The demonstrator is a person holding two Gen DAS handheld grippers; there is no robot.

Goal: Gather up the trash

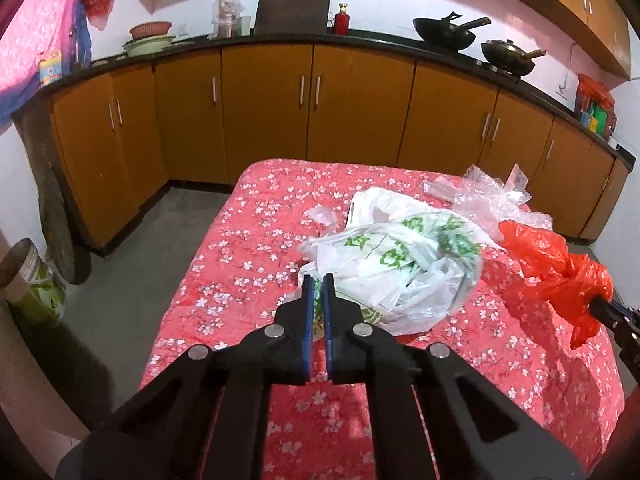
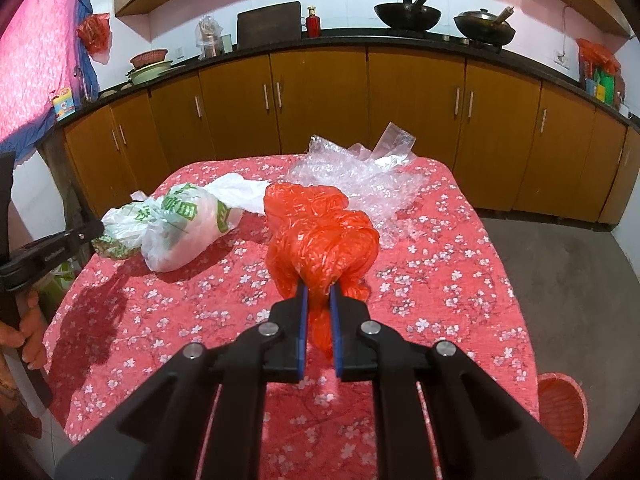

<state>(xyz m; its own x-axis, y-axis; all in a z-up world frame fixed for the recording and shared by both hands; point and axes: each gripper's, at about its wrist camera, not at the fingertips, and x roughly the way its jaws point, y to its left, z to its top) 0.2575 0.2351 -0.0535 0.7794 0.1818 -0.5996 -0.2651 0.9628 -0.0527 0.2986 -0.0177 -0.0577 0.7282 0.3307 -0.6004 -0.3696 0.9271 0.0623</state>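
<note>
The white bag with green print (image 1: 400, 268) lay on the worktop (image 1: 248, 240), its edge pinched in the left gripper (image 1: 318, 280), the bulk ahead and right of those jaws. The right gripper (image 2: 318, 290) held the red bag (image 2: 320, 236) clamped; the bubble wrap (image 2: 360, 176) lay beyond, nearer the right hand.

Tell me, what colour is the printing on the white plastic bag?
Green, on the white plastic bag; the right wrist view shows it best.

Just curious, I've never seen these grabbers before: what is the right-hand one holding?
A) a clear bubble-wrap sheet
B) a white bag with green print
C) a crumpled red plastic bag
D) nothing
C: in the right wrist view the right gripper is clamped on the red plastic bag.
</note>
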